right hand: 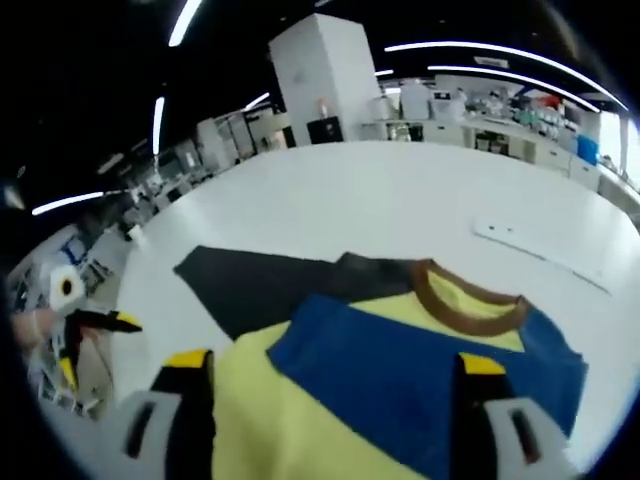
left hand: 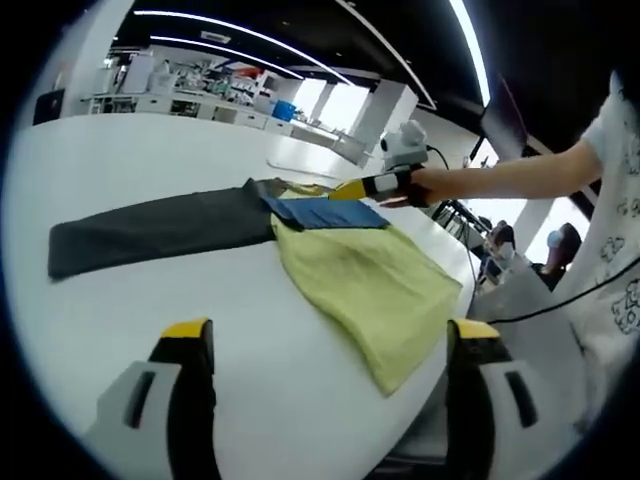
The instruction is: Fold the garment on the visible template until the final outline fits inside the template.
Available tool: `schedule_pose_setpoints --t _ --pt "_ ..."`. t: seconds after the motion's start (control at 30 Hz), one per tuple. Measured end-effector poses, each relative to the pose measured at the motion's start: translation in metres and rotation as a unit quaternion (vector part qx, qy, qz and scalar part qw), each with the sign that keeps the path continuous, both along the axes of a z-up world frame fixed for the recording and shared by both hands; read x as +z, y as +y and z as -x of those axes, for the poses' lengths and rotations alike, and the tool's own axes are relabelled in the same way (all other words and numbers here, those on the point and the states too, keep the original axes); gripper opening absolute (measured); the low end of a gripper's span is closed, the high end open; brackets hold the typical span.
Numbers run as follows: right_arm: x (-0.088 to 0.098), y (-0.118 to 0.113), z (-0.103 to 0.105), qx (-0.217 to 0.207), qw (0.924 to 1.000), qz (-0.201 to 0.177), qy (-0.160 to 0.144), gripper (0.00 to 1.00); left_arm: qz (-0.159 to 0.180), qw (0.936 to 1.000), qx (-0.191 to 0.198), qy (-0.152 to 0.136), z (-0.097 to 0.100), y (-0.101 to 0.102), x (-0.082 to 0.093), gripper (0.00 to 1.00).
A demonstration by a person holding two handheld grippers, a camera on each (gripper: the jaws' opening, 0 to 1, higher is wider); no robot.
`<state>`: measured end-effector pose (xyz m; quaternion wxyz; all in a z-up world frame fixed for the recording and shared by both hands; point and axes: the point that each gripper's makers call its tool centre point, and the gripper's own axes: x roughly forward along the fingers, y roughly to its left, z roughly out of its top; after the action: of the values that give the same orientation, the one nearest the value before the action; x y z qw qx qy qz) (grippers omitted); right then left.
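White table point(left hand: 130, 160) runs across both views, with lab benches and ceiling strip lights far behind. On it lies the shirt point(left hand: 375, 285), yellow with a blue panel point(left hand: 325, 212) and a brown collar point(right hand: 470, 297); in the left gripper view it sits centre right, reaching the table's near edge, and in the right gripper view it spreads across the lower middle. A dark sheet point(left hand: 160, 232), probably the template, stretches left from under the shirt's top, though its full outline is hard to make out. Most of the yellow body lies off the dark sheet on bare table, so the outline does not yet fit; the blue panel looks like one part turned over, and I judge the folding to be at an early stage with the body and sides left to bring in. The left gripper point(left hand: 330, 345) hangs above the table near the shirt's lower edge, jaws spread wide, holding nothing. The right gripper point(right hand: 330, 375) hovers over the shirt near the collar, jaws likewise apart and empty; in the left gripper view it shows at upper right in a hand point(left hand: 425, 186).
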<state>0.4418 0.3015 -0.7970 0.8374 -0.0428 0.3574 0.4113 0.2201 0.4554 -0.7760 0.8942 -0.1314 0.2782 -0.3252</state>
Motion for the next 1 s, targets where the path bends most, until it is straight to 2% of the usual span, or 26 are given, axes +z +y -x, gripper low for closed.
schedule_pose_setpoints --t 0.2,0.3,0.47,0.8,0.97,1.0 --pt "0.005 -0.017 0.012 -0.002 0.9999 0.009 -0.008 1.0 -0.008 0.9999 -0.011 -0.006 -0.003 -0.003 0.005 0.94" --pt "0.008 -0.03 0.014 -0.007 0.9999 0.006 -0.01 1.0 0.01 0.9999 0.006 -0.003 -0.013 0.005 0.004 0.95" --pt "0.017 -0.064 0.022 -0.028 0.9995 0.004 -0.013 1.0 -0.006 0.9999 0.009 -0.012 -0.025 0.016 0.003 0.95" --pt "0.029 -0.128 0.044 -0.07 0.9973 -0.002 -0.024 0.99 -0.029 0.9991 -0.022 -0.02 -0.035 0.007 0.013 0.95" --pt "0.037 -0.153 0.071 -0.098 0.9946 -0.006 -0.032 0.98 -0.035 0.9985 -0.037 -0.021 -0.04 0.004 0.01 0.94" --pt "0.038 -0.163 0.068 -0.103 0.9941 -0.007 -0.033 0.98 -0.034 0.9984 -0.039 -0.021 -0.042 0.004 0.011 0.94"
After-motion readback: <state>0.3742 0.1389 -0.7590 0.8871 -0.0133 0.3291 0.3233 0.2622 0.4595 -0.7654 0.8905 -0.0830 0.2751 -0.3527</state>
